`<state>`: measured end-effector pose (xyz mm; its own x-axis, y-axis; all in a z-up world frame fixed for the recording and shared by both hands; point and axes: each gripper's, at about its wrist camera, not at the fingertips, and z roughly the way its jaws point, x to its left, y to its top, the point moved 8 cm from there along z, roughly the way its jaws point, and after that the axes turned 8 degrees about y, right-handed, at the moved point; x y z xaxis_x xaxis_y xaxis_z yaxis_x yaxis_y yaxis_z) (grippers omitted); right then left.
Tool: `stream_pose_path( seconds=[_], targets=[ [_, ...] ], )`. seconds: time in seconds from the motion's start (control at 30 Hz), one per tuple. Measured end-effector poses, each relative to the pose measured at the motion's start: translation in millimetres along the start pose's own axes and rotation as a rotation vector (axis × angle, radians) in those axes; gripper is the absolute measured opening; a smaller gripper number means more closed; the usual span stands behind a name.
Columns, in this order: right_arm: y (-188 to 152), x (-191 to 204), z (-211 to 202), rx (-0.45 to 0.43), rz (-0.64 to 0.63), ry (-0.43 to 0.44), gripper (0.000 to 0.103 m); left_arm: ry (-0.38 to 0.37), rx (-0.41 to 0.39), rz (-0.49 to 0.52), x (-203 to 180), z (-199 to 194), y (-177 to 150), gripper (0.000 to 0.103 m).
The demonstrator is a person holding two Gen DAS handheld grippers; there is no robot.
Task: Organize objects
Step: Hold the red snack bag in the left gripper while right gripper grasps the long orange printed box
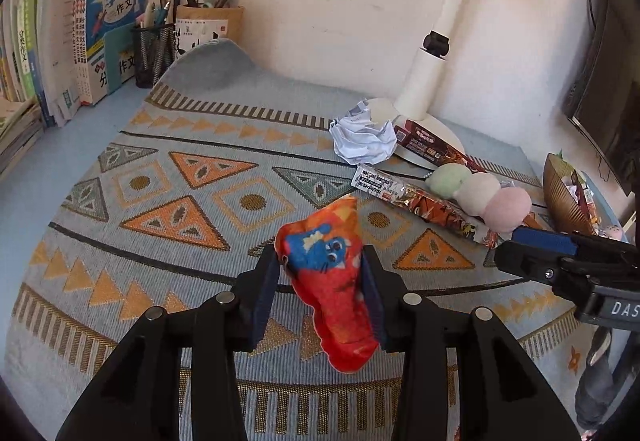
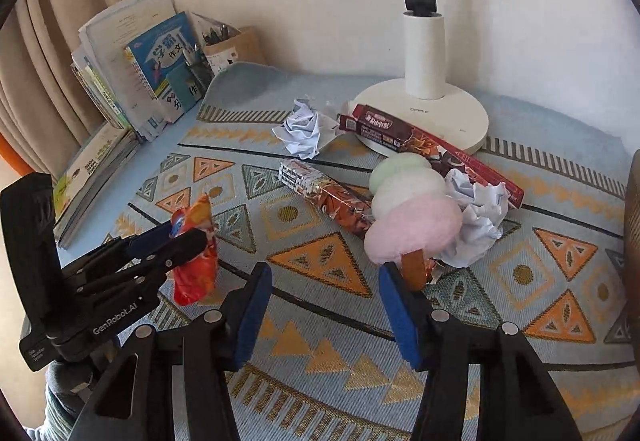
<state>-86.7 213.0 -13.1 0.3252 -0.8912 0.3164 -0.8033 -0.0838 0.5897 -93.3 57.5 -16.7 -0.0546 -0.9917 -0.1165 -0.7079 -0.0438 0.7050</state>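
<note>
My left gripper [image 1: 322,261] is shut on a red and orange snack packet [image 1: 332,281] with a blue cartoon face, held above the patterned mat [image 1: 180,241]. The packet and the left gripper [image 2: 188,237] also show in the right wrist view [image 2: 196,265]. My right gripper [image 2: 324,289] is open and empty, just in front of a plush dango skewer [image 2: 412,209] of green, white and pink balls. Its right finger sits close to the skewer's brown stick. Beside the plush lie a foil snack stick [image 2: 328,197], a dark red snack box [image 2: 424,141] and crumpled paper [image 2: 304,129].
A white lamp base [image 2: 432,109] stands at the back. A second crumpled paper [image 2: 476,217] lies behind the plush. Books [image 1: 100,33] and pen holders [image 1: 154,49] line the back left. A brown basket [image 1: 564,193] with items sits at the right.
</note>
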Motion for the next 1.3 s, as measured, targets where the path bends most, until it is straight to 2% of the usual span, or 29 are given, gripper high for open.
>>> stream_pose_path(
  seconds=[0.07,0.13,0.17,0.33,0.43,0.5,0.57,0.6,0.73,0.87,1.0,1.03,1.1,1.2,1.3],
  targets=[
    [7.1,-5.6,10.0,-0.005,-0.029,-0.058,0.05,0.003,0.001,0.005,-0.5,0.5,-0.6,0.038],
    [18.8,-12.8,13.6,-0.036,-0.086,-0.161,0.05,0.009,0.008,0.011,-0.9,2.2,-1.5,0.038],
    [22.8,-16.0,17.0,-0.034,-0.105,-0.183,0.05,0.01,0.009,0.014,-1.2,2.5,-2.1,0.038],
    [22.1,-30.8,52.3,0.1,-0.12,-0.158,0.05,0.004,0.003,0.017,-2.0,2.5,-2.5,0.038],
    [23.4,-34.0,51.6,0.094,-0.111,-0.166,0.05,-0.007,0.0,0.011,-1.2,1.8,-1.9,0.038],
    [20.4,-31.0,46.3,0.09,-0.087,-0.151,0.034,-0.008,0.004,0.008,-0.5,2.7,-2.0,0.038],
    [10.6,-22.3,39.1,0.088,-0.094,-0.135,0.022,-0.016,0.004,0.003,-0.1,2.5,-1.8,0.038],
    [3.7,-18.4,35.1,0.087,-0.103,-0.144,0.02,-0.023,0.0,0.0,-0.1,1.8,-1.3,0.038],
    [-31.8,1.2,17.9,0.069,-0.114,-0.187,0.019,-0.047,0.004,-0.026,3.3,1.8,-0.4,0.038],
    [-67.1,16.5,-10.3,0.06,-0.023,-0.101,0.018,-0.066,-0.009,-0.034,4.7,-0.6,0.6,0.038],
    [-99.5,23.8,-31.9,0.068,0.02,-0.061,0.018,-0.038,-0.021,0.024,-4.0,-2.3,-1.9,0.038],
    [-103.2,22.9,-33.0,0.068,0.017,-0.069,0.019,-0.029,-0.022,0.04,-6.2,-2.3,-2.7,0.038],
    [-103.7,23.6,-25.8,0.079,0.017,-0.049,0.029,-0.027,-0.022,0.05,-6.9,-2.3,-2.9,0.039],
    [-96.3,24.9,-22.6,0.046,0.039,0.014,0.055,-0.029,-0.017,0.029,-2.3,-1.5,-2.3,0.039],
    [-89.9,27.6,-15.3,0.019,0.02,-0.006,0.061,-0.033,-0.015,0.023,-1.1,-1.0,-2.3,0.039]
  ],
)
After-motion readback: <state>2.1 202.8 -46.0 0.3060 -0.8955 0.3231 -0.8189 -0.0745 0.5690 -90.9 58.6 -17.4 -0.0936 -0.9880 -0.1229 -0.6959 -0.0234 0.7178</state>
